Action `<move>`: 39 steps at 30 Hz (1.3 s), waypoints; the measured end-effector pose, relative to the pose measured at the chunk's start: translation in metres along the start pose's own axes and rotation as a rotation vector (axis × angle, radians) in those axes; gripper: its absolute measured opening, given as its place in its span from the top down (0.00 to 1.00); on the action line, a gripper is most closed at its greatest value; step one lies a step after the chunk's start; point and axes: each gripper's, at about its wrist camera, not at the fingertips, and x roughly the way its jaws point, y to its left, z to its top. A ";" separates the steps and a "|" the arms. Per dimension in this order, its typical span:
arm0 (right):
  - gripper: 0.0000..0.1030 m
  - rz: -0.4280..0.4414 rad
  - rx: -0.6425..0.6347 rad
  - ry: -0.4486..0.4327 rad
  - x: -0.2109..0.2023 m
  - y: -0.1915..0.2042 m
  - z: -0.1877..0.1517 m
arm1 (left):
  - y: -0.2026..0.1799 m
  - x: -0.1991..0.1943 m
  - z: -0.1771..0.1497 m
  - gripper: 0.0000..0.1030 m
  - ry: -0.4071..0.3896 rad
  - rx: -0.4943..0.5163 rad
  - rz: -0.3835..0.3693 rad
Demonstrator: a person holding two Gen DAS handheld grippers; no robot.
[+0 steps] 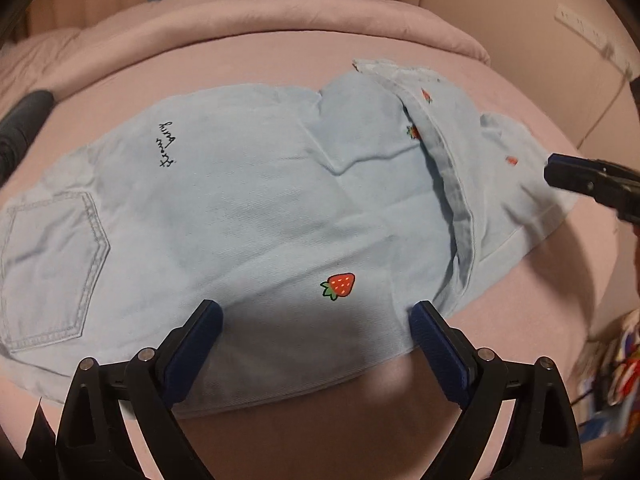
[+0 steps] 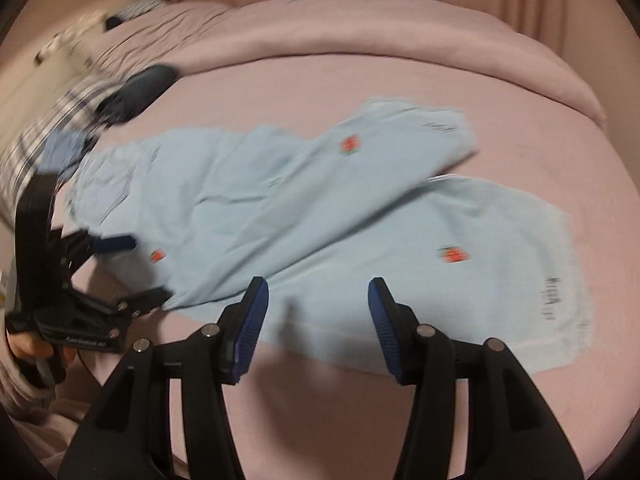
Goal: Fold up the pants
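Observation:
Light blue pants [image 1: 248, 208] with strawberry prints lie flat on the pink bed sheet [image 1: 520, 320], back pocket [image 1: 52, 268] at the left, legs running to the right. My left gripper [image 1: 316, 314] is open wide just over the pants' near edge, close to a strawberry [image 1: 339, 285]. In the right wrist view the pants [image 2: 280, 208] show two legs, one crossing over the other. My right gripper [image 2: 318, 294] is open above the near leg's hem side with nothing between its pads. The left gripper [image 2: 144, 268] shows at the pants' left edge, and the right gripper [image 1: 560, 172] at the leg ends.
A folded pink duvet [image 2: 400, 36] lies along the back of the bed. A dark object [image 2: 140, 84] and a striped pillow [image 2: 44, 128] sit at the left. A power strip [image 1: 584, 28] hangs on the wall. Colourful clutter [image 1: 624, 360] stands beside the bed.

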 end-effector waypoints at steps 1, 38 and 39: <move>0.48 -0.014 0.018 -0.005 -0.005 -0.008 0.005 | 0.001 -0.004 0.002 0.08 -0.008 -0.018 -0.029; 0.95 0.046 0.347 -0.123 -0.010 -0.086 0.139 | -0.119 0.001 0.033 0.89 -0.094 0.264 -0.152; 0.95 0.052 0.371 -0.164 -0.031 -0.095 0.126 | -0.119 0.000 0.031 0.89 -0.095 0.271 -0.149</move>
